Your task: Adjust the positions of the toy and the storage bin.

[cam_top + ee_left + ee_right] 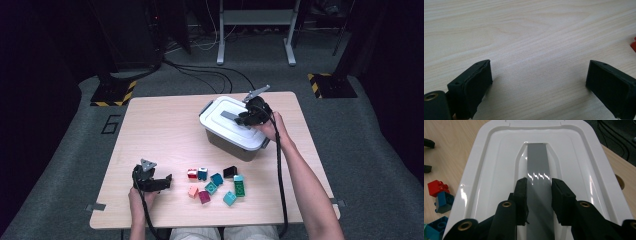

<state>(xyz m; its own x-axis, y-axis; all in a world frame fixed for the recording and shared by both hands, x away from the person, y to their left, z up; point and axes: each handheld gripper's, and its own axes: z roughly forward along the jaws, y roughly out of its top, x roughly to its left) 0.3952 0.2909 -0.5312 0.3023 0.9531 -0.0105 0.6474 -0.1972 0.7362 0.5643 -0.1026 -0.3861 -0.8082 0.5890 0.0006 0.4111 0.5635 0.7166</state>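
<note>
A grey storage box (227,142) with a white lid (220,125) stands at the table's back right. In the right gripper view the lid (486,170) has a grey handle strip (537,162) along its middle. My right gripper (539,195) is shut on that handle, one pad on each side; from above it (246,118) sits over the lid's far right end. My left gripper (169,180) rests low near the front left of the table, open, its jaws (539,75) wide apart over bare wood.
Several small bricks (215,186) in red, blue, teal, pink, green and black lie at the front centre, right of the left gripper. A red brick (633,46) peeks in at the edge of the left gripper view. Cables cross the floor behind the table (150,130).
</note>
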